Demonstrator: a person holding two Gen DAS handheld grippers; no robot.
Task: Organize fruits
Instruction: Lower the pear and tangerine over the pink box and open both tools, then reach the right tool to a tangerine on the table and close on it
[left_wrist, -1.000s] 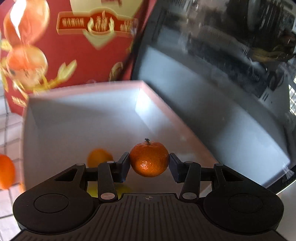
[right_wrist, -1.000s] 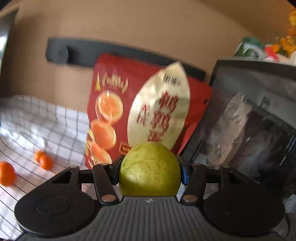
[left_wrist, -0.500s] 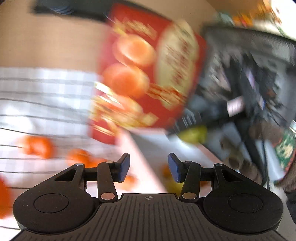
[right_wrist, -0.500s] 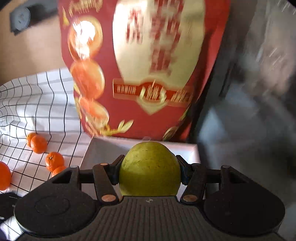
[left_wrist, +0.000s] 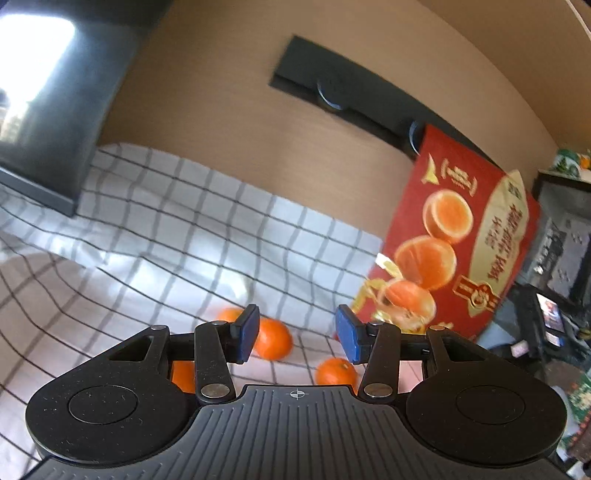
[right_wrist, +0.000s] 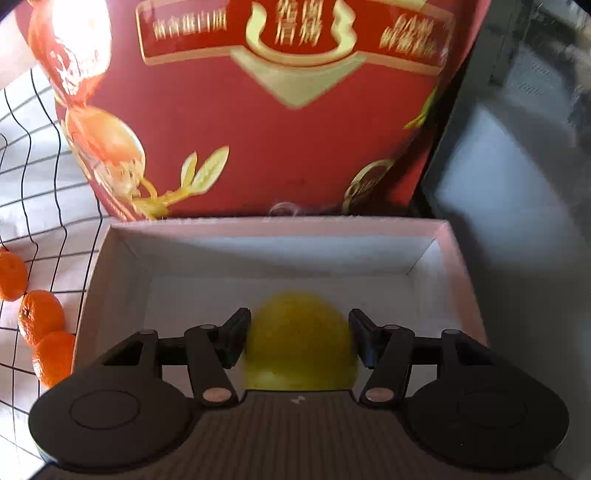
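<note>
right gripper (right_wrist: 298, 341) low centre over the box (right_wrist: 456, 254); jaws have just been opening, green fruit (right_wrist: 300, 341) blurred between them, dropping free. let it settle before lifting. left gripper (left_wrist: 295, 334) open, empty; mandarins (left_wrist: 273, 339) just beyond.

My left camera is looking level across the checked white cloth (left_wrist: 155, 236); my right is peering steeply, closely into the white cardboard box (right_wrist: 122, 266); both are sharing the red printed fruit bag (left_wrist: 454, 236).

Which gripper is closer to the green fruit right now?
Right. The right gripper is over the white box with the green fruit between its just-opening jaws. The left gripper is empty, over the checked cloth by loose mandarins.
</note>
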